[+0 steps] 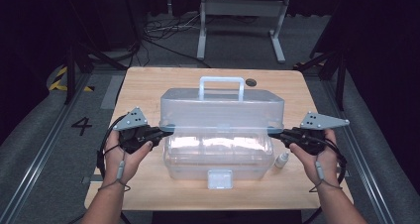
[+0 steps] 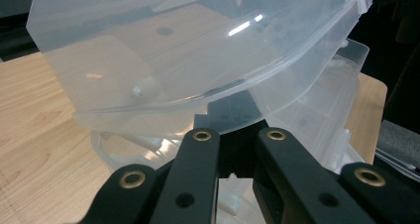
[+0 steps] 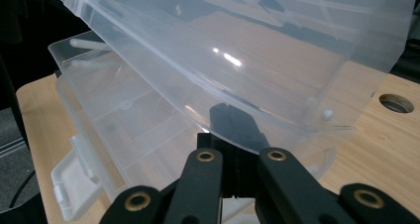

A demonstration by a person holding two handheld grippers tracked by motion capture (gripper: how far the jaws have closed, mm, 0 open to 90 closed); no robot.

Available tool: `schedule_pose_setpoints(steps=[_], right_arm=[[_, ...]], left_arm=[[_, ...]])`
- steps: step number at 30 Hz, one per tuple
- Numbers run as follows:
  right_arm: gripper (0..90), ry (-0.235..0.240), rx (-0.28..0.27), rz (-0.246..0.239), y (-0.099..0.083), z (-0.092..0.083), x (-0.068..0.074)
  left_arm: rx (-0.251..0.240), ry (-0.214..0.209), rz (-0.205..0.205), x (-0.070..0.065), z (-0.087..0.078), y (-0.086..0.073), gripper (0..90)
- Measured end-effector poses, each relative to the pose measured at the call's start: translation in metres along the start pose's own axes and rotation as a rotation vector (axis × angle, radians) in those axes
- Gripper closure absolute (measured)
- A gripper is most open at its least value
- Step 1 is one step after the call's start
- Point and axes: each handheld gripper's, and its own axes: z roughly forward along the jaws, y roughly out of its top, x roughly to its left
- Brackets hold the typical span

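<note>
A clear plastic storage box [image 1: 218, 157] stands in the middle of the wooden table [image 1: 143, 85]. Its clear lid [image 1: 221, 107], with a handle [image 1: 221, 85] on top, is raised at the front and tilted back above the base. My left gripper [image 1: 166, 131] is shut on the lid's left rim, and my right gripper [image 1: 275, 133] is shut on its right rim. In the left gripper view the lid [image 2: 188, 50] arches over the jaws' tips [image 2: 236, 130]. In the right gripper view the lid [image 3: 257, 45] slants above the open base [image 3: 129, 120], with my gripper [image 3: 240, 144] at its edge.
A small white dropper bottle [image 1: 281, 160] stands on the table beside the box's right front corner. The box's front latch [image 1: 220, 178] hangs down near the table's front edge. A round cable hole [image 1: 251, 82] lies behind the box. Dark floor with cables and a metal frame surrounds the table.
</note>
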Motion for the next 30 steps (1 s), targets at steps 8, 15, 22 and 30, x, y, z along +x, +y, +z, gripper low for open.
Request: schedule_pose_setpoints(steps=[8, 15, 22, 30], right_arm=[[90.0, -0.01, -0.011, -0.001, 0.006, 0.0, -0.003], [90.0, -0.024, -0.027, -0.003, 0.011, 0.001, -0.005], [90.0, -0.028, -0.042, 0.007, 0.02, 0.002, -0.01], [90.0, -0.035, -0.055, 0.014, 0.029, 0.005, -0.017]], left_arm=[[-0.005, 0.007, 0.003, 0.002, 0.0, 0.007, 89.8], [-0.021, 0.008, 0.005, 0.006, 0.001, 0.012, 89.8], [-0.024, 0.024, 0.022, 0.01, 0.002, 0.021, 89.8], [-0.023, 0.022, 0.021, 0.017, 0.004, 0.032, 89.5]])
